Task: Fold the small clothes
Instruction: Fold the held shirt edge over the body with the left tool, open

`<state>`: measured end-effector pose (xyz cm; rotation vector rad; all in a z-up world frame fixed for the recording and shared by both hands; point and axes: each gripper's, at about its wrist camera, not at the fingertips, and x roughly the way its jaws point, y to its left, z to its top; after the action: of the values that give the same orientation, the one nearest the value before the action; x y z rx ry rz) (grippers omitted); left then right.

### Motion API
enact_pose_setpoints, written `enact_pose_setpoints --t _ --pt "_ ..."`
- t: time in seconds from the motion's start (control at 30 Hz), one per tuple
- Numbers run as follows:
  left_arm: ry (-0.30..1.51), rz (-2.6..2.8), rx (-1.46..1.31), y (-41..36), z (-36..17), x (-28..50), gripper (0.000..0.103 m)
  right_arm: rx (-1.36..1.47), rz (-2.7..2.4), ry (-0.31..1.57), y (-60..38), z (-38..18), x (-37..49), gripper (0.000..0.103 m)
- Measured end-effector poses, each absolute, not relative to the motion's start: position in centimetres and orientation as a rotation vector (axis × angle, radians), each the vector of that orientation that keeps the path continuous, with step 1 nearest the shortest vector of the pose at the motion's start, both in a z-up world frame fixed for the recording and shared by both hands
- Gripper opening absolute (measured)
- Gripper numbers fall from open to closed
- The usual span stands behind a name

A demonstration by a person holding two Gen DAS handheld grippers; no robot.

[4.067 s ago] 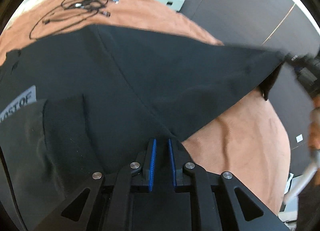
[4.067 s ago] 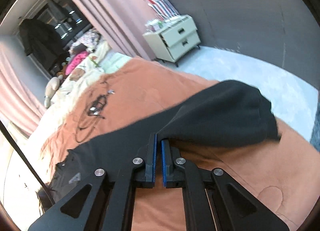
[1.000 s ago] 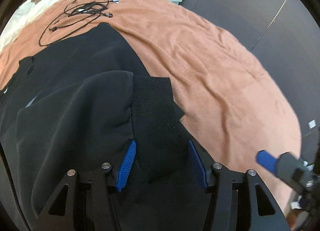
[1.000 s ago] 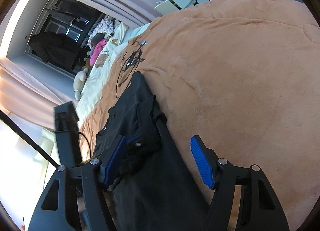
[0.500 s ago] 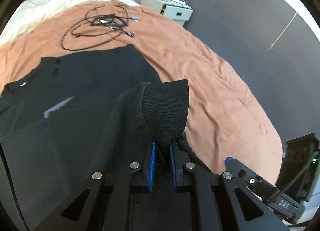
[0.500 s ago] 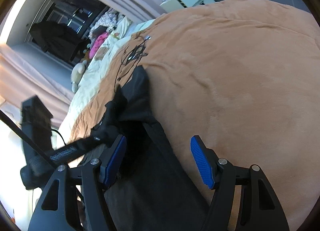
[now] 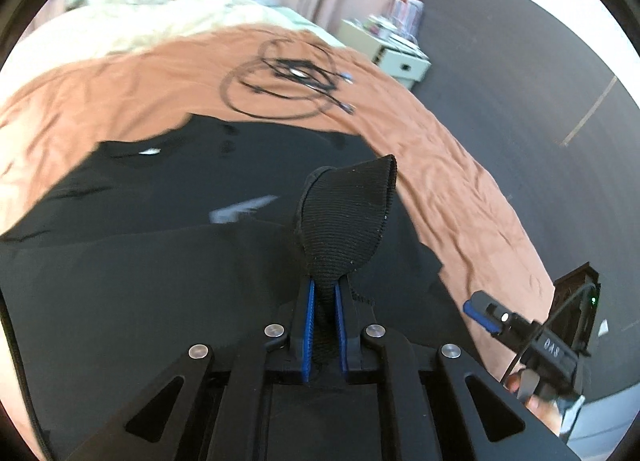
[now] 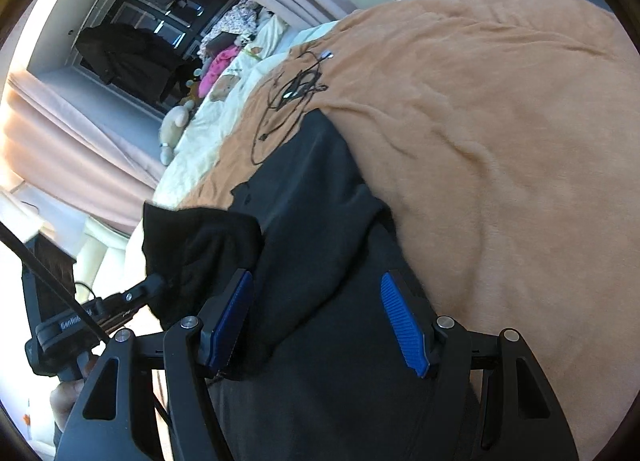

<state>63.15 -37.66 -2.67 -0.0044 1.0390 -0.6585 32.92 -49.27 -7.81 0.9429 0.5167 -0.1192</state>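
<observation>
Up close in the left wrist view, the left gripper is pinching the ribbed cuff of a black sweatshirt, its jaws having just been closing onto the fabric. The cuff is standing up above the sweatshirt, which is lying on an orange blanket. A tangle of black cables is resting on the blanket beyond the sweatshirt. The right gripper is showing just beside the sweatshirt's right edge.

Meanwhile, in the right wrist view, the right gripper is hanging with its jaws wide apart over the sweatshirt, holding nothing. To the left, the left gripper is lifting the cuff.
</observation>
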Motion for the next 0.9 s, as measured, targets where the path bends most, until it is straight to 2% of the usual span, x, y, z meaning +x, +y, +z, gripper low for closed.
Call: enact_pose_setpoints --t 0.33,0.47,0.67,0.9 --pt "0.969 -0.457 -0.072 -27.0 0.5 63.7 0.01 1.034 -0.069 0.638 -52.1 -10.5 38.0 0.066" --pt "0.965 -0.395 -0.121 -23.5 0.6 64.1 0.009 1.094 -0.069 0.622 -53.6 -11.4 38.1 0.066" --pt "0.976 -0.318 -0.139 -19.8 -1.0 63.9 0.009 1.099 -0.09 0.612 -53.8 -11.6 38.3 0.066" --pt "1.058 -0.271 -0.199 -16.2 -6.2 64.7 0.009 1.088 -0.088 0.603 -52.5 -11.4 38.3 0.065"
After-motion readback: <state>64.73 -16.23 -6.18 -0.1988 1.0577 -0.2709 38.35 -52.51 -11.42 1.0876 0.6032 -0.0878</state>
